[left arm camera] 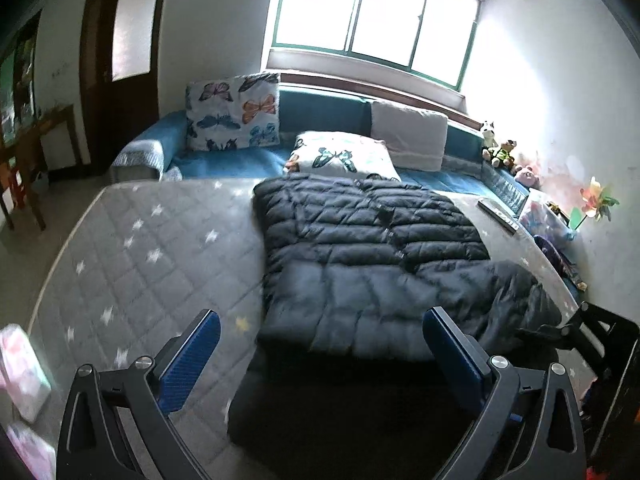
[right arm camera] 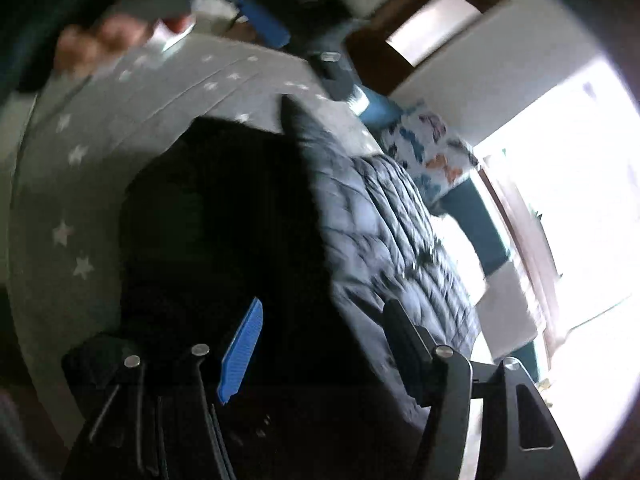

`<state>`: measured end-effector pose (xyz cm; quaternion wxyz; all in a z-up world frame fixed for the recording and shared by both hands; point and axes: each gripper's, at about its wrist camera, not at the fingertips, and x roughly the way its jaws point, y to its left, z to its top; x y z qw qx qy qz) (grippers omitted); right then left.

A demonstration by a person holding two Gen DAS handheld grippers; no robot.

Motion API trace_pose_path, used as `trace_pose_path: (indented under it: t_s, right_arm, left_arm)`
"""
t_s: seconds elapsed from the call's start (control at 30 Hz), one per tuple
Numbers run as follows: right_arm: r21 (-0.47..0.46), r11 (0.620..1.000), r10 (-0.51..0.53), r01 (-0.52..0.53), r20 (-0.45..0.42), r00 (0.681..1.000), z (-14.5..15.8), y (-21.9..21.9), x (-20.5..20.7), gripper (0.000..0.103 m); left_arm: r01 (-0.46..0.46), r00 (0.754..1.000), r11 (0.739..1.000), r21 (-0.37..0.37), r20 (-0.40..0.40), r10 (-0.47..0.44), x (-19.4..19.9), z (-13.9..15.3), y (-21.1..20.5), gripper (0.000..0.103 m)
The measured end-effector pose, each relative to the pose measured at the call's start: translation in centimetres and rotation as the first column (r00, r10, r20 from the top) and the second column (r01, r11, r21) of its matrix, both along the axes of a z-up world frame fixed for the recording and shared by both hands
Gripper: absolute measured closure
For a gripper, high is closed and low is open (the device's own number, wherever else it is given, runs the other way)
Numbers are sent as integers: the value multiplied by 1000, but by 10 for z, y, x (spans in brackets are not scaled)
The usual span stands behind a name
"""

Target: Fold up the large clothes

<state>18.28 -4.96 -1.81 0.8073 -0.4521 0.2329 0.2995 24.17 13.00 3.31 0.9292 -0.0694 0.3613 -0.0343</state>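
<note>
A dark quilted down jacket [left arm camera: 360, 248] lies spread on a grey star-patterned mattress [left arm camera: 152, 248]. Its near part is in deep shadow. My left gripper [left arm camera: 320, 344] is open and empty, hovering over the jacket's near edge, its blue pads [left arm camera: 192, 364] wide apart. My right gripper [right arm camera: 320, 344] is open, tilted sideways over the same jacket [right arm camera: 384, 216], with dark fabric between and below its fingers [right arm camera: 242, 348]. The right gripper also shows at the right edge of the left wrist view [left arm camera: 592, 332], by the jacket's sleeve. The left gripper shows blurred at the top of the right wrist view [right arm camera: 264, 24].
A blue sofa [left arm camera: 224, 160] with butterfly cushions [left arm camera: 234, 112] stands behind the mattress under a bright window. A remote control [left arm camera: 498, 214] lies at the mattress's right edge. Plush toys [left arm camera: 500, 148] and a pinwheel [left arm camera: 596, 200] line the right wall. A wooden table [left arm camera: 28, 148] stands left.
</note>
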Motion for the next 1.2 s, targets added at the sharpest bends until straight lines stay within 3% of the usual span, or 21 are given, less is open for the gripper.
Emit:
trace_pose_path:
  t_s: [0.13, 0.3, 0.47, 0.53, 0.6, 0.63, 0.7, 0.8, 0.93, 1.03, 1.1, 1.2]
  right_arm:
    - [143, 982, -105, 119, -106, 989, 25, -36, 35, 35]
    - [260, 907, -269, 330, -244, 932, 42, -91, 91, 35]
    - [365, 798, -349, 479, -369, 862, 41, -160, 118, 35]
    - [395, 755, -354, 523, -427, 832, 40, -179, 127, 35]
    - [415, 721, -354, 556, -469, 809, 36, -194, 132, 35]
    - [417, 712, -355, 565, -480, 802, 35, -199, 133, 35]
    - [424, 687, -363, 591, -503, 784, 30, -207, 137, 35]
    - [435, 665, -359, 607, -526, 771, 28, -212, 135, 35]
    - [453, 664, -349, 595, -515, 782, 33, -216, 131, 35]
    - [490, 652, -318, 578, -515, 796, 38, -222, 127, 35]
    - [498, 649, -287, 575, -540, 791, 30, -224, 129, 34]
    - [428, 662, -297, 616, -604, 739, -2, -225, 138, 34]
  left_arm:
    - [23, 1000, 999, 32, 7, -24, 34, 12, -17, 0]
    - [-27, 996, 999, 44, -81, 31, 82, -1, -16, 0]
    - [-70, 978, 993, -98, -202, 49, 88, -43, 13, 0]
    - [-69, 973, 987, -144, -230, 34, 82, -57, 21, 9]
    - [-54, 968, 982, -183, -250, 7, 76, -71, 23, 30]
    - [-58, 967, 980, -193, -256, 7, 74, -76, 24, 35]
    - [-60, 971, 984, -166, -237, 19, 67, -78, 22, 59]
    - [-59, 981, 991, -122, -190, 35, 51, -64, 12, 78]
    - [-56, 995, 998, -36, -86, 53, 10, -30, -9, 83]
    - [-50, 998, 998, 38, -28, 51, -12, -24, -17, 82]
    - [-50, 996, 998, 49, -73, 54, -10, -39, -13, 82]
    - [-55, 987, 998, 20, -151, 57, -1, -73, -3, 82]
